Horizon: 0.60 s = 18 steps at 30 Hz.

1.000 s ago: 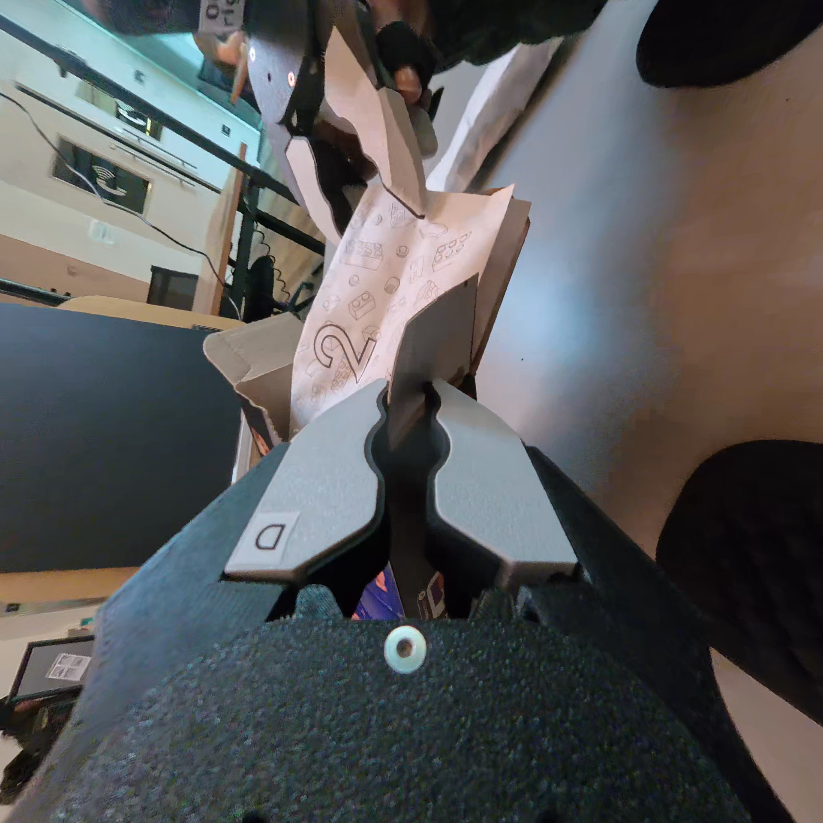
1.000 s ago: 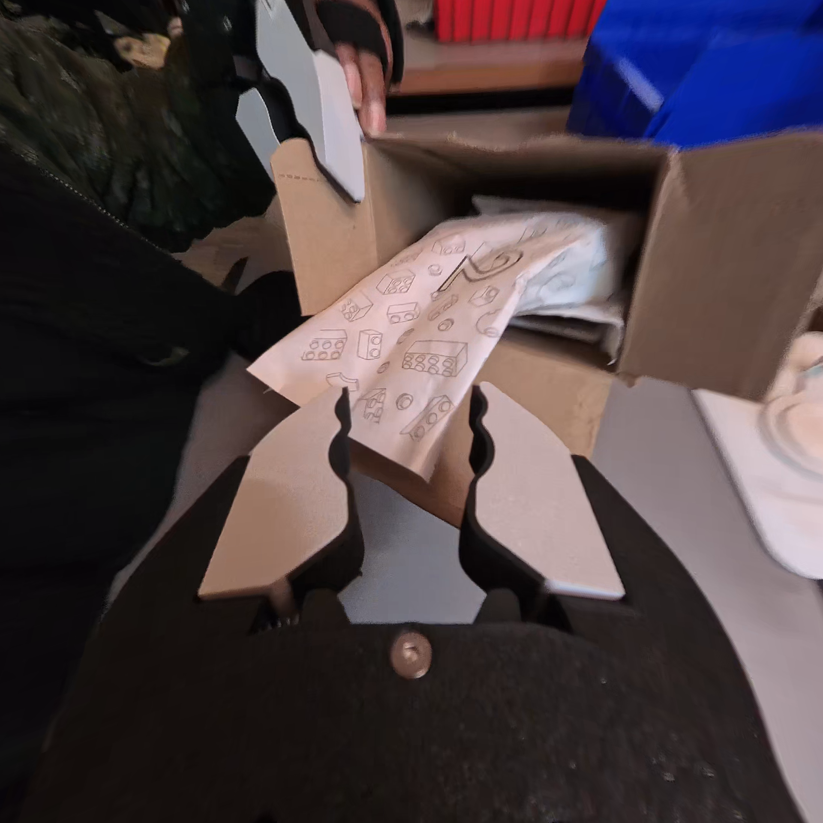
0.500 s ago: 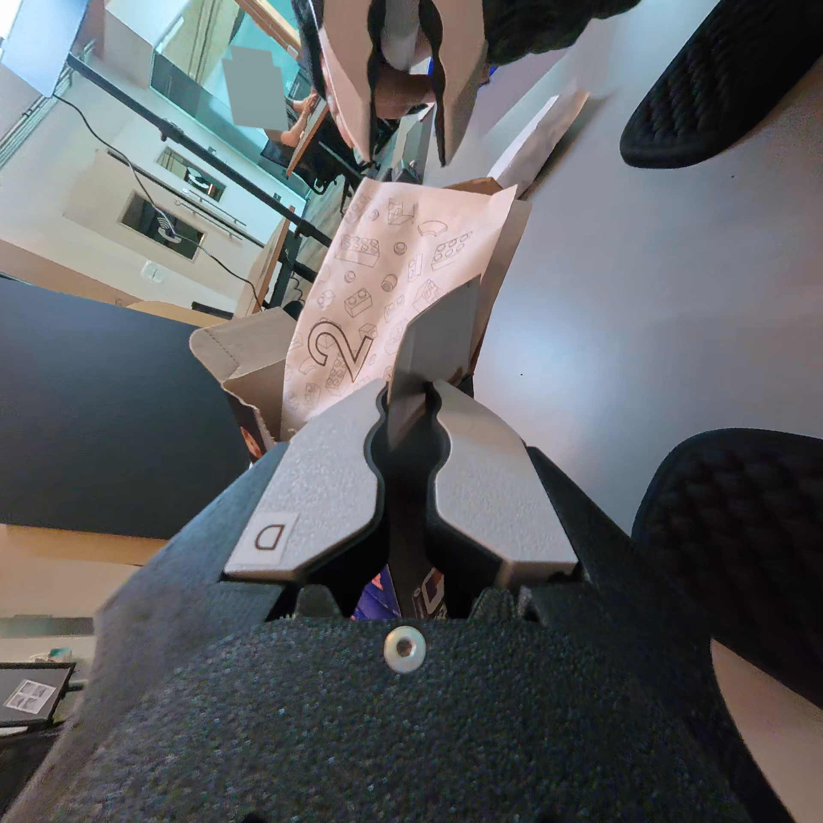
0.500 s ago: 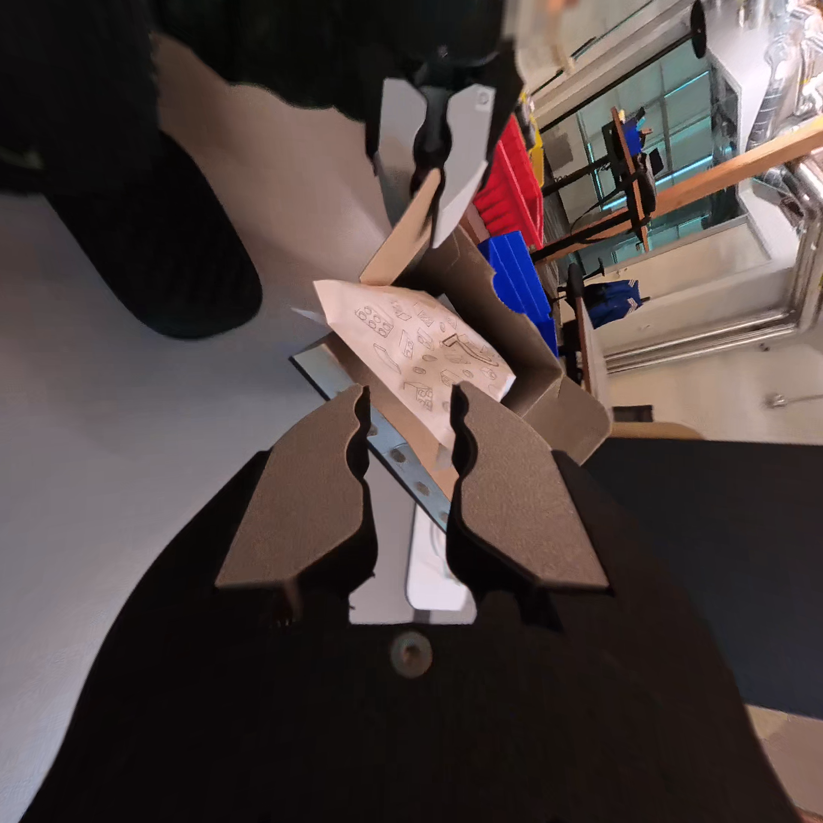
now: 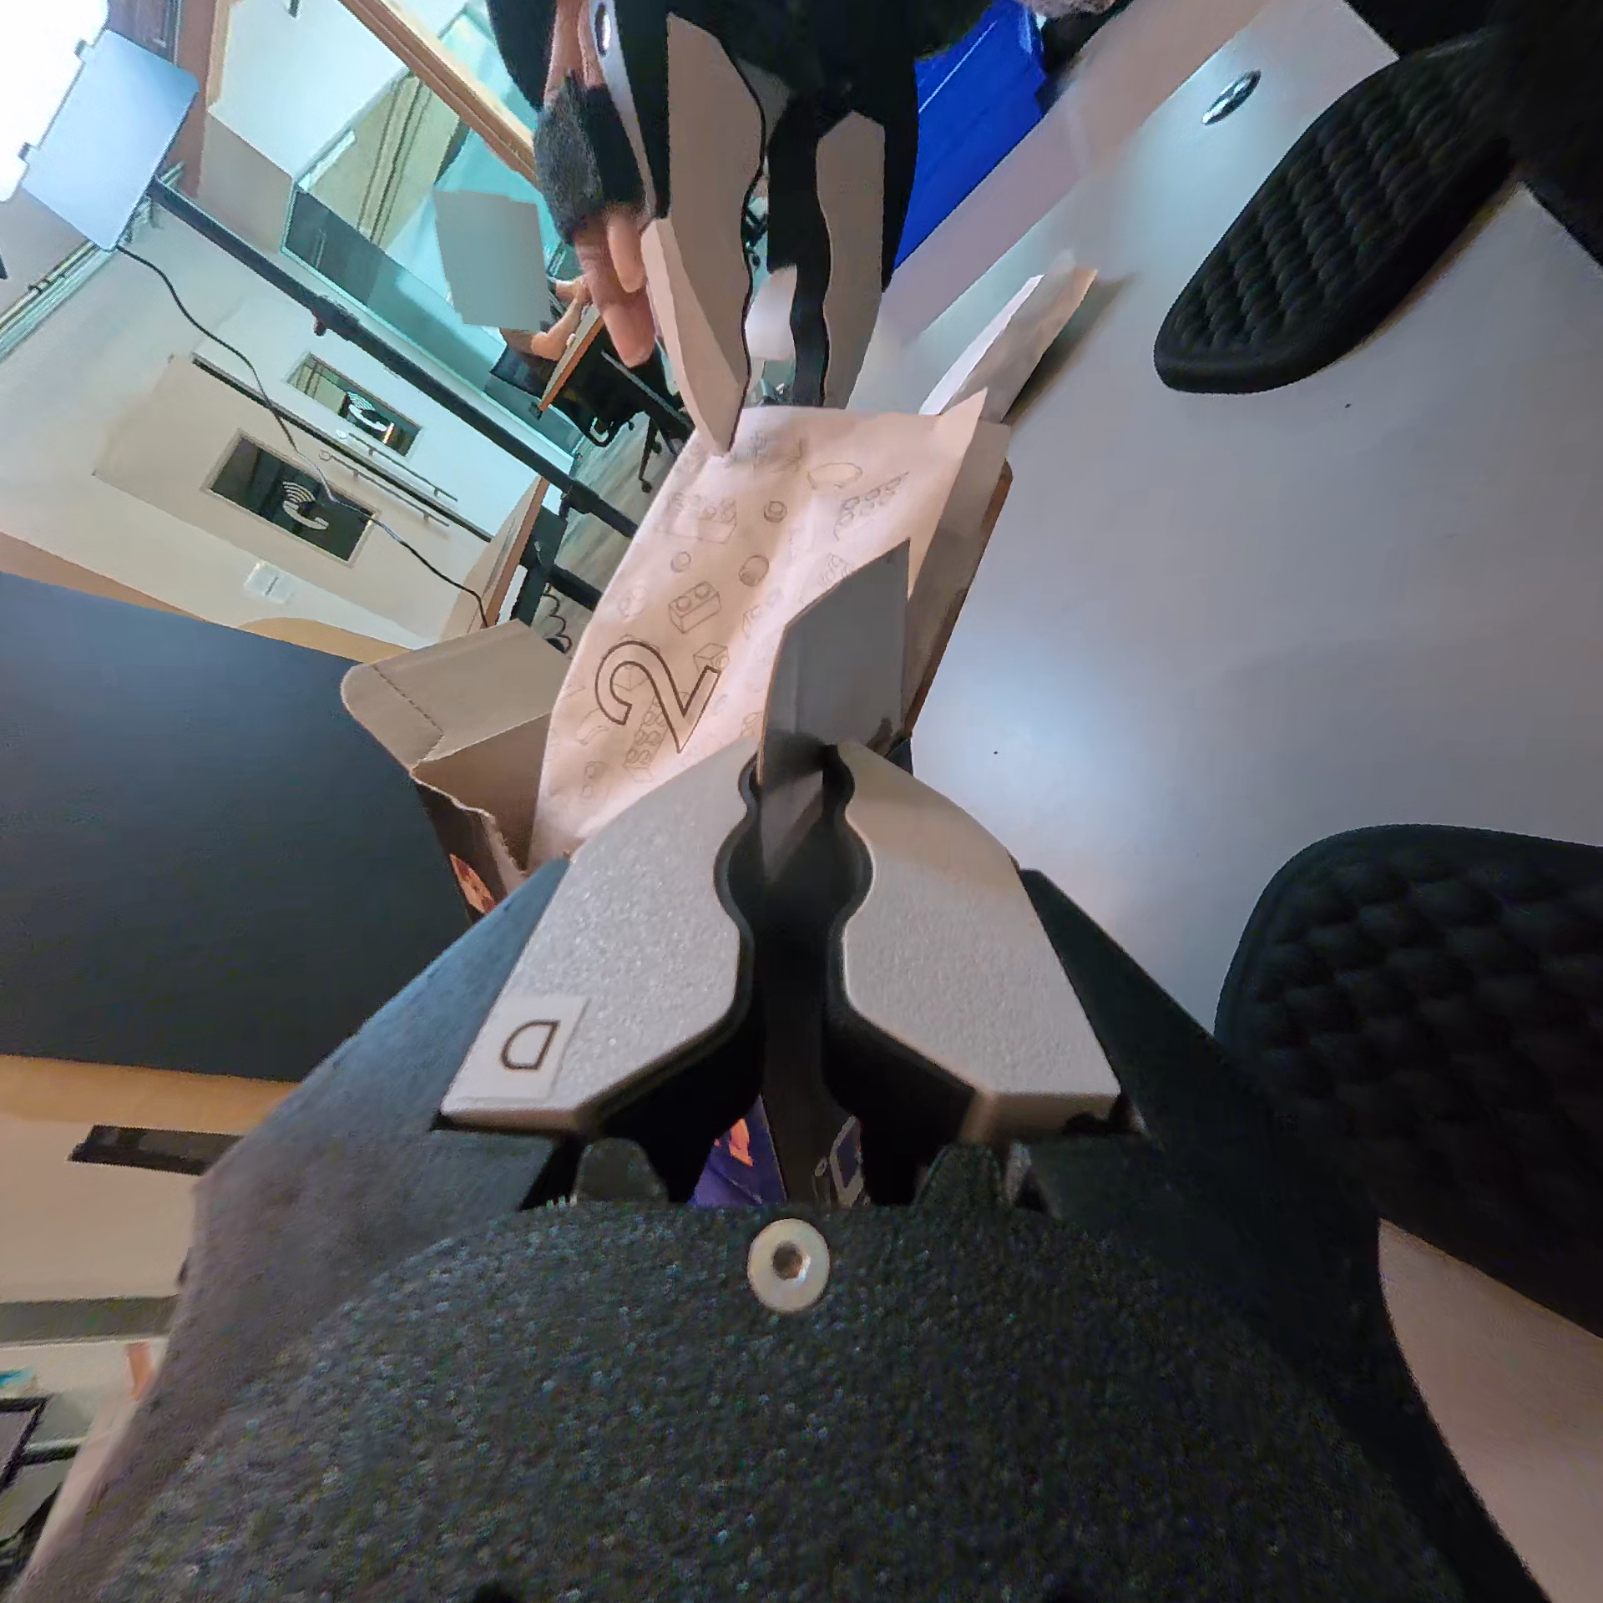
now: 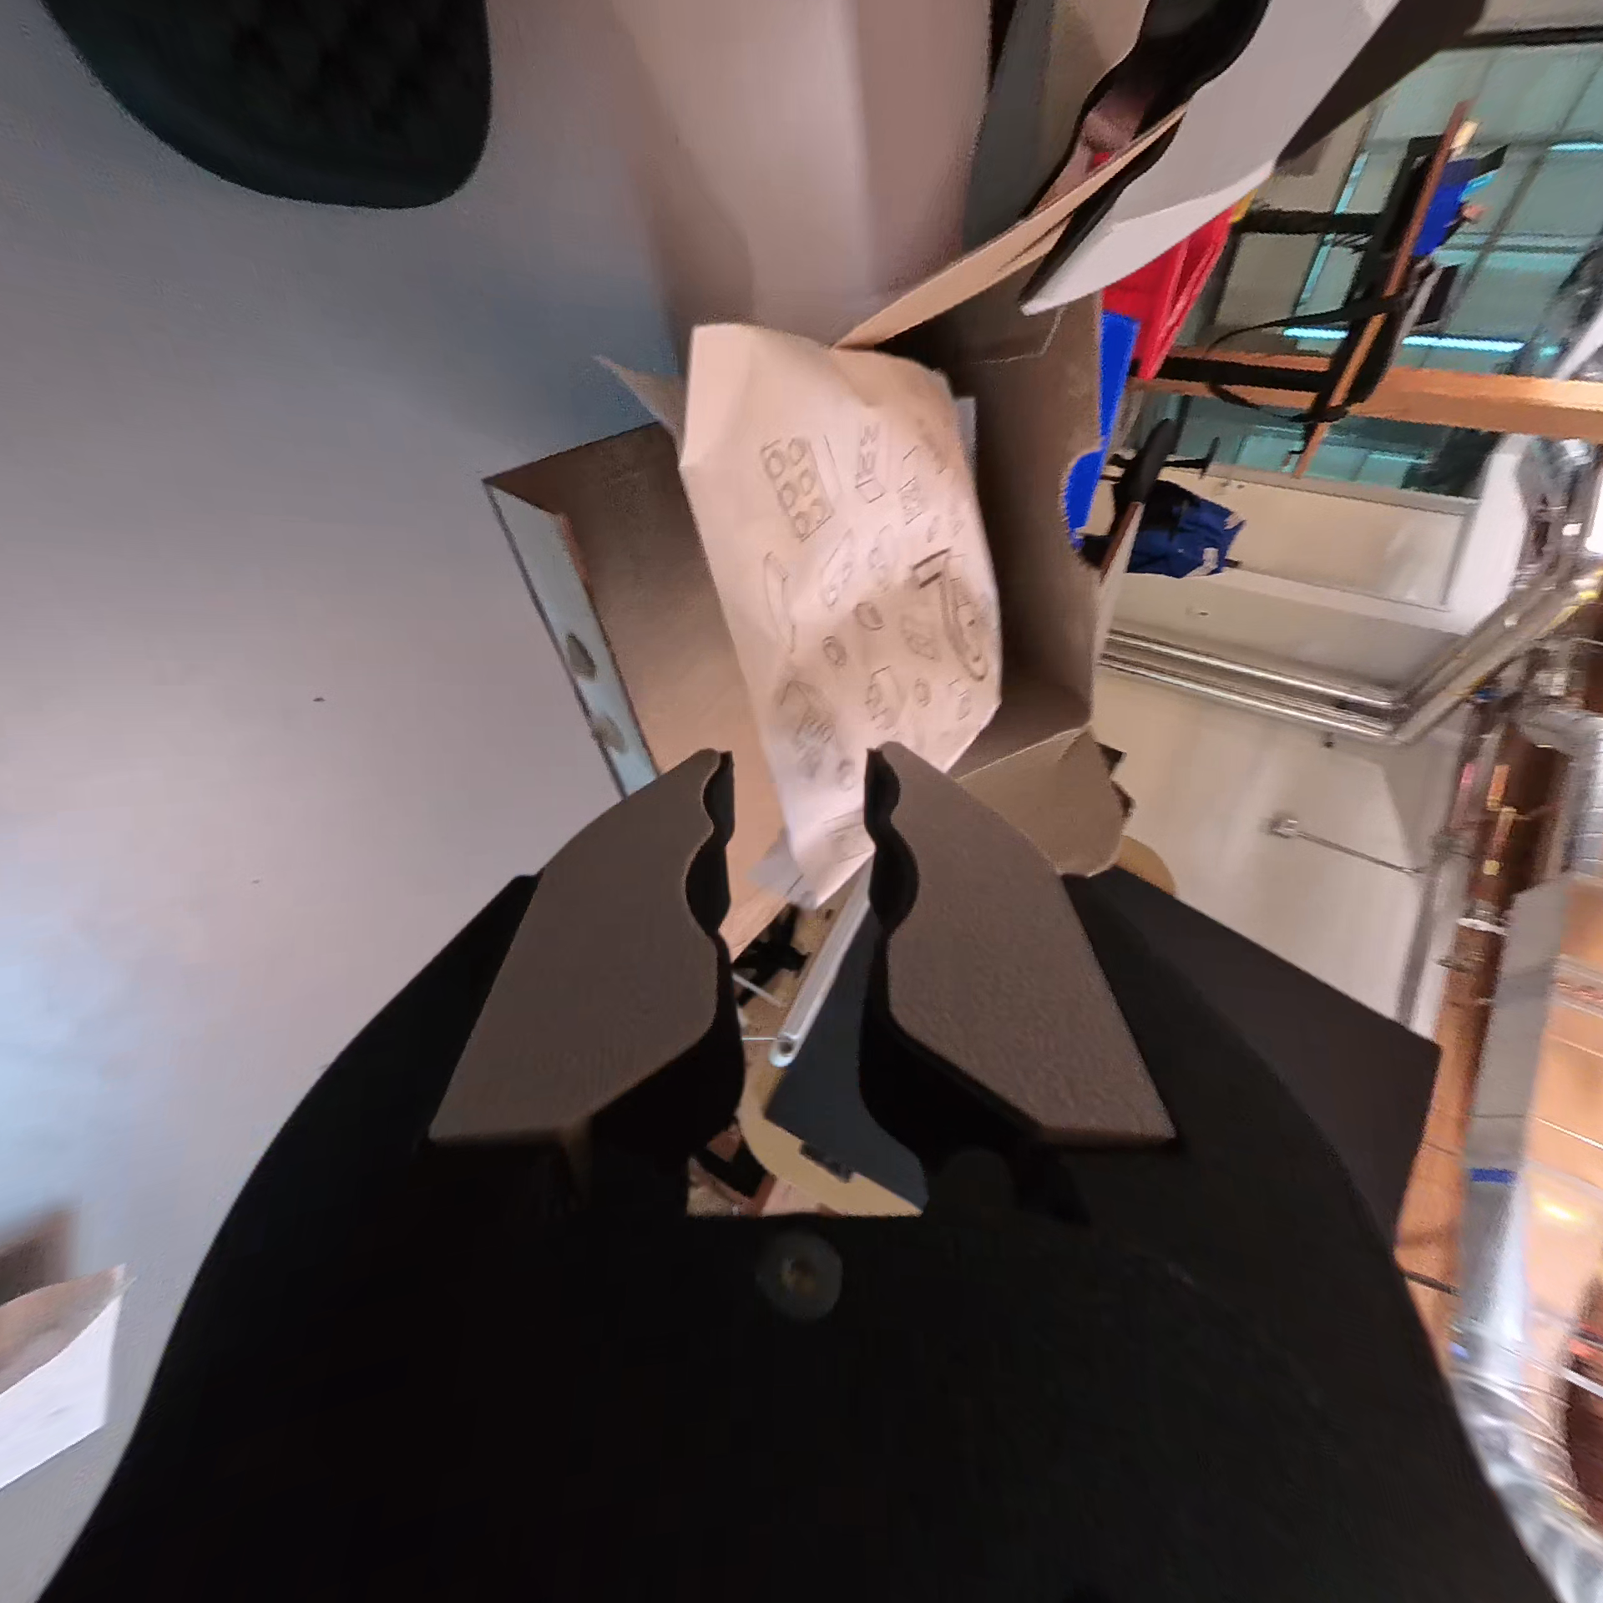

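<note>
My left gripper (image 5: pixel 824 759) is shut on a flap (image 5: pixel 837 651) of an open brown cardboard box (image 5: pixel 460 720) and holds the box tilted. A white paper bag (image 5: pixel 694 607) printed with brick drawings sticks out of the box mouth. My right gripper (image 6: pixel 798 763) is open, and the bag's free end (image 6: pixel 859 590) reaches into the gap between its fingers. In the left wrist view the right gripper (image 5: pixel 772 408) comes in from the top, with one fingertip (image 5: pixel 724 434) at the bag's edge. The right wrist view shows the left gripper (image 6: pixel 1171 156) on the flap at top right.
The grey table (image 5: pixel 1214 607) carries two black mesh pads (image 5: pixel 1336 217) (image 5: pixel 1431 1041) and a flat white paper packet (image 5: pixel 1015 338). Another white paper (image 6: pixel 52 1353) lies at the lower left of the right wrist view. Blue bins (image 5: pixel 963 130) and a dark panel (image 5: pixel 173 824) stand beyond.
My right gripper has swung round the box, still open, and closed in on the bag's free end. My left gripper has kept its hold on the flap and tilted the box.
</note>
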Available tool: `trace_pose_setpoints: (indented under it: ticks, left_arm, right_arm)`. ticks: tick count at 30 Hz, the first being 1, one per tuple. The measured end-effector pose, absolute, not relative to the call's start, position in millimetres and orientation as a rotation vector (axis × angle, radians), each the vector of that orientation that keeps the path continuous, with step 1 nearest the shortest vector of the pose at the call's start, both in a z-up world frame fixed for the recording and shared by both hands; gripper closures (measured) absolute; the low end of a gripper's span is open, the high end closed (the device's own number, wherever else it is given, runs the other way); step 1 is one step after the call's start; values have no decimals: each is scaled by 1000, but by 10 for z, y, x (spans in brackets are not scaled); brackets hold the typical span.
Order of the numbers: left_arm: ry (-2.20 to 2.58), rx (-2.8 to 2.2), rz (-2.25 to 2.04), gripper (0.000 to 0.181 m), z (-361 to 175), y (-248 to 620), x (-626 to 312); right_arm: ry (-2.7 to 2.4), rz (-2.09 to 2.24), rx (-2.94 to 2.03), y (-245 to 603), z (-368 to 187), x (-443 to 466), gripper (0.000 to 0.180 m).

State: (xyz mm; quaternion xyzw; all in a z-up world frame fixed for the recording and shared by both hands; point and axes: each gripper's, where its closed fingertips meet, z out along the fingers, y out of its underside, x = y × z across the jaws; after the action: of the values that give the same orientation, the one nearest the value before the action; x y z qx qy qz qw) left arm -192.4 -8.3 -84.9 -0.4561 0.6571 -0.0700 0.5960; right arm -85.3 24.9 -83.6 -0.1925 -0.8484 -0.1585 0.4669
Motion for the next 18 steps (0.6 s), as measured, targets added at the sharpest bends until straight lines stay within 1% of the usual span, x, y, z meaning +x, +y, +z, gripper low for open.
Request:
trace_pose_setpoints:
  ticks: [4,5,6,7,8,11,15,18]
  left_arm:
    - [1533,-1051,-211,172,-818,-100,-1870]
    - [1534,-1047,-228,172,-801,-112,-1853]
    - [1534,-1042,-241,172,-783,-125,-1838]
    - [1534,-1035,-245,172,-768,-137,-1827]
    - [1537,-1028,-244,172,-758,-152,-1817]
    - [1534,-1018,-238,172,-738,-200,-1831]
    - [1522,-1009,-280,171,-739,-268,-1870]
    - [1515,-1000,-293,170,-744,-292,-1869]
  right_arm:
    - [-2018,-445,-407,251,-817,-1050,150]
    - [-2014,-449,-392,245,-823,-1098,152]
    - [-2006,-458,-371,242,-812,-1141,159]
    - [-1995,-470,-350,237,-785,-1176,172]
    - [-1996,-471,-331,220,-763,-1193,178]
    - [-1999,-390,-379,183,-612,-1168,180]
    - [-1916,-185,-515,200,-215,-1092,179]
    - [-1819,-68,-594,202,-18,-1087,179]
